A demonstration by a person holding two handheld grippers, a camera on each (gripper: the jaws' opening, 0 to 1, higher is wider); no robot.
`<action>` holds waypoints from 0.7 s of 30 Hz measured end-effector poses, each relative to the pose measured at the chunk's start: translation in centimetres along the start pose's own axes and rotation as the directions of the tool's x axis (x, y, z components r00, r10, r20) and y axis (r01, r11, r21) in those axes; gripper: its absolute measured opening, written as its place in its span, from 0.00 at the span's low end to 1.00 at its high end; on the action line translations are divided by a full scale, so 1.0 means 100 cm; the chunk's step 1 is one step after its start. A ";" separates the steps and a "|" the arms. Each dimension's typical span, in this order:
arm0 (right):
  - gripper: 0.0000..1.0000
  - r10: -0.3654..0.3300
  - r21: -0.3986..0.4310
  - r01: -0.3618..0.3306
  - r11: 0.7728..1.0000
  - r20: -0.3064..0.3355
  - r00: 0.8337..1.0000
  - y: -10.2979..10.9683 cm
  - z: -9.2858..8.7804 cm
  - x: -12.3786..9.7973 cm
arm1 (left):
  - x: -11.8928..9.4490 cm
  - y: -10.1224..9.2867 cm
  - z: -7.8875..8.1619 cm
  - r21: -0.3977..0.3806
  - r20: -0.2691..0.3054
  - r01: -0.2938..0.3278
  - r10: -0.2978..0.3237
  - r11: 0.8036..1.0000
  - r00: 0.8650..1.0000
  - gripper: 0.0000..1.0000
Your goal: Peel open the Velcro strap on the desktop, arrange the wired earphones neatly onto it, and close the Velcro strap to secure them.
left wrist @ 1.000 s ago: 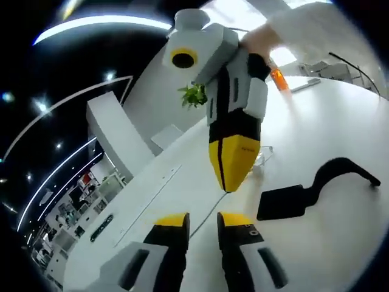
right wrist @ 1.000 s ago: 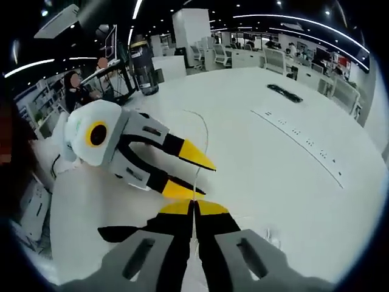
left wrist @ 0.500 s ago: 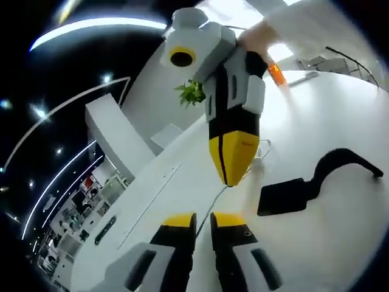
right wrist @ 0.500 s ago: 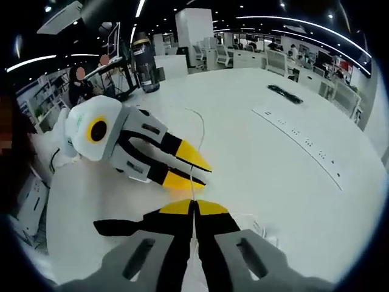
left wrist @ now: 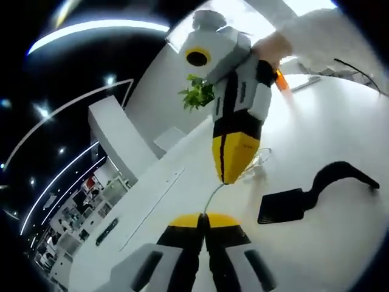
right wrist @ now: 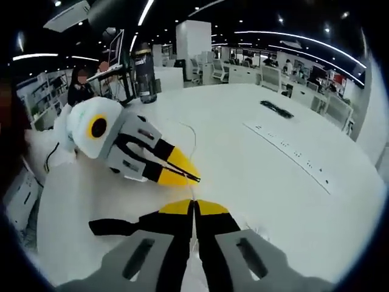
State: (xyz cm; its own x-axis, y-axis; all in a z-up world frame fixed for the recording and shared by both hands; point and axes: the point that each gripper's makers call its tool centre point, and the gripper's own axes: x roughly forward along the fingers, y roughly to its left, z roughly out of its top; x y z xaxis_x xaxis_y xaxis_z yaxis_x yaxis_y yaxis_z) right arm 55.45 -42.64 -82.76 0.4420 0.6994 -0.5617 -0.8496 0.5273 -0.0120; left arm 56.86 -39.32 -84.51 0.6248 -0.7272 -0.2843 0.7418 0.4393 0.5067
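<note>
In the left gripper view, the left gripper [left wrist: 204,219], open a second ago, is now pinched on the thin white earphone cable [left wrist: 211,196]; the flat black Velcro strap [left wrist: 304,196] lies right of it on the glossy white tabletop [left wrist: 152,201]. In the right gripper view, the right gripper [right wrist: 194,205] stays clamped on the cable, the strap [right wrist: 115,226] just left.

The left tongs [left wrist: 204,218] are closed on a thin white earphone wire [left wrist: 211,196] above the white bench [left wrist: 340,231]. The right tongs [left wrist: 230,176] pinch the same wire just above. A black Velcro strap [left wrist: 304,196] lies open beside them
</note>
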 end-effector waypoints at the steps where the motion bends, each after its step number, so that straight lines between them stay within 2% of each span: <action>1: 0.04 -0.016 0.006 0.015 1.000 0.016 1.000 -0.002 0.001 -0.005 | -0.001 0.000 0.000 0.004 -0.001 -0.004 0.004 1.000 1.000 0.05; 5: 0.05 -0.076 -0.001 0.076 0.997 0.063 0.995 -0.006 0.004 -0.026 | -0.002 0.005 0.004 0.012 0.003 -0.017 0.017 1.000 1.000 0.05; 9: 0.09 -0.132 -0.051 0.138 0.989 0.112 0.985 -0.003 0.008 -0.048 | -0.004 0.009 0.012 -0.004 0.018 -0.028 0.028 1.000 0.999 0.05; 12: 0.14 -0.141 -0.065 0.150 0.987 0.131 0.981 0.003 0.004 -0.061 | -0.004 0.011 0.016 -0.010 0.021 -0.029 0.029 1.000 0.999 0.05; 14: 0.18 -0.144 -0.045 0.150 0.988 0.108 0.984 0.003 -0.006 -0.065 | -0.005 0.010 0.015 -0.003 0.023 -0.033 0.033 0.999 0.999 0.05; 15: 0.20 -0.149 -0.045 0.152 0.987 0.074 0.986 0.003 -0.015 -0.065 | -0.006 0.011 0.015 0.000 0.022 -0.035 0.035 0.999 0.999 0.05; 17: 0.20 -0.160 -0.091 0.161 0.983 0.018 0.987 0.003 -0.029 -0.064 | -0.007 0.013 0.016 0.001 0.024 -0.040 0.040 0.999 0.999 0.05; 21: 0.20 -0.158 -0.119 0.156 0.981 -0.007 0.987 0.003 -0.034 -0.055 | -0.008 0.016 0.020 0.004 0.031 -0.044 0.044 0.999 0.999 0.05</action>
State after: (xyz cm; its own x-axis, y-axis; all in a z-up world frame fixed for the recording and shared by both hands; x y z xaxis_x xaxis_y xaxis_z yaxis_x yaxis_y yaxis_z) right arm 51.77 -48.00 -82.51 0.5686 0.6036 -0.5589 -0.7983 0.5687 -0.1979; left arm 57.01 -39.08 -81.83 0.6489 -0.7232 -0.2363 0.7126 0.4688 0.5220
